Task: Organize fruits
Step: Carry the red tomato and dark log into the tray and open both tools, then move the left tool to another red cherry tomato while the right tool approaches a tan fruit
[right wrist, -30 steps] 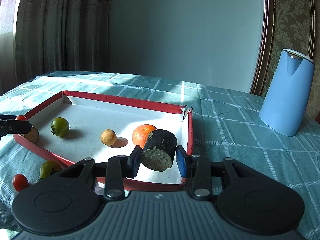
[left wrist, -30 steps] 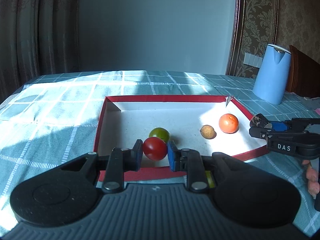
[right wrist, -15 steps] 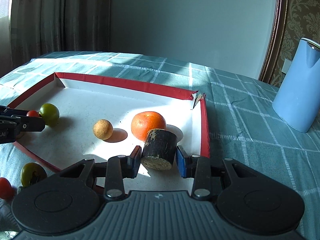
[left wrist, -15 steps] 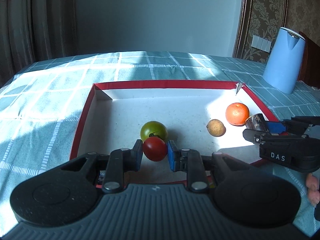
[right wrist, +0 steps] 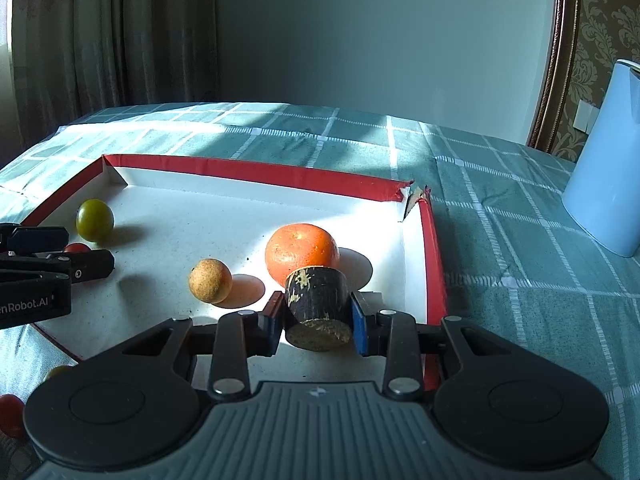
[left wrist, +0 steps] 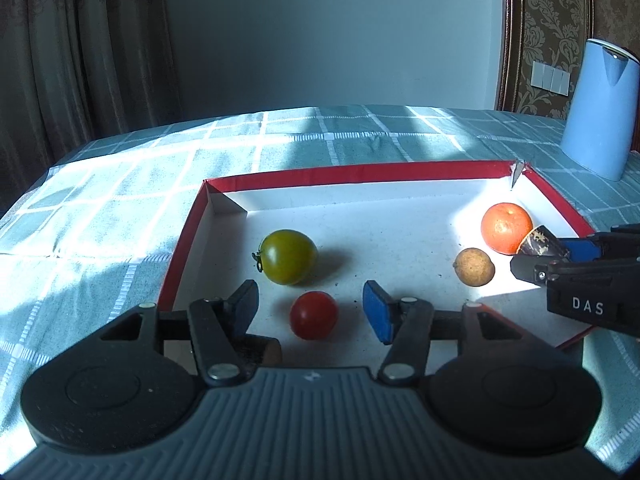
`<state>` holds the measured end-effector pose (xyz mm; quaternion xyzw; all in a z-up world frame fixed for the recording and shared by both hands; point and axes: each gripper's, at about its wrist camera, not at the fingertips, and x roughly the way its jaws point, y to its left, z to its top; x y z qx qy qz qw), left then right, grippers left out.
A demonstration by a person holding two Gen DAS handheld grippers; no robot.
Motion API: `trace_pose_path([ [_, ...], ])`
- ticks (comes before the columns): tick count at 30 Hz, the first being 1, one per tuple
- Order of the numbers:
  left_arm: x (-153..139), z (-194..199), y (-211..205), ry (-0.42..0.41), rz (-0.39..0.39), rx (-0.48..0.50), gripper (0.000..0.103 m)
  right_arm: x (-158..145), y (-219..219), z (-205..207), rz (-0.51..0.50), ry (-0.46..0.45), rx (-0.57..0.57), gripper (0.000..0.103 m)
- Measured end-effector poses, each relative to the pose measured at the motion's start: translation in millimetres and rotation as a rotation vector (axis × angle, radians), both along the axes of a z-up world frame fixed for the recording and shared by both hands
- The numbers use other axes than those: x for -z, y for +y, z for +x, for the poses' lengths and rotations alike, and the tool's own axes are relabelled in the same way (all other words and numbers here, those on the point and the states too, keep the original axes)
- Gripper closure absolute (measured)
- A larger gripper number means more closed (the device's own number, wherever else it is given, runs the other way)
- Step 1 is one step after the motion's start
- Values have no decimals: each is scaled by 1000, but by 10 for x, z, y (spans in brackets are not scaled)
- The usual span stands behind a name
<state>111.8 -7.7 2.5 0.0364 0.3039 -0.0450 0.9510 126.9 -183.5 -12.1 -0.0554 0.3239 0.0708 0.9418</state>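
Placing step, both sides. Left tongs point(left wrist: 310, 306) stand released, wide apart, w/ the red tomato point(left wrist: 313, 315) resting between them on the tray point(left wrist: 352, 169) floor, just near of the green tomato point(left wrist: 287, 256). Right tongs point(right wrist: 316, 322) are clenched on the dark stem chunk point(right wrist: 317, 308), low over the tray's near right, just near of the orange point(right wrist: 302, 254); brown fruit point(right wrist: 210, 280) to its left. Next, prob: lift left clear w/o nudging the tomato; set chunk down, let go. More fruit waits on the counter point(right wrist: 520, 240) outside.

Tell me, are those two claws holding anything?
Right gripper clamps a dark, short cylindrical chunk by its sides. Left gripper is open, empty.
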Motion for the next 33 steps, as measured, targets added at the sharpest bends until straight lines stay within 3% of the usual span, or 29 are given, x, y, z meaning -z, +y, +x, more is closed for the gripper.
trace_pose_path([
  [1, -4, -8, 13, -3, -5, -3, 45, 0, 1, -11, 2, -1, -3, 64],
  [3, -23, -40, 45, -22, -24, -9, 28, -1, 1, -39, 4, -13, -2, 50],
  [4, -39, -65, 54, -39, -30, -14, 26, -7, 5, -60, 3, -28, -2, 41],
  [6, -69, -99, 66, -68, -36, -25, 12, -28, 14, -87, -4, -52, 4, 38],
  [17, -108, -311, 147, -154, -59, -32, 0, -47, -90, -195, 38, -85, 36, 38],
  [24, -171, -626, 302, -199, -111, -25, 0, -112, -210, -395, 80, -130, 51, 38],
  [33, -106, -1014, 373, -183, -103, 42, 0, -169, -194, -792, 158, -137, -56, 38],
])
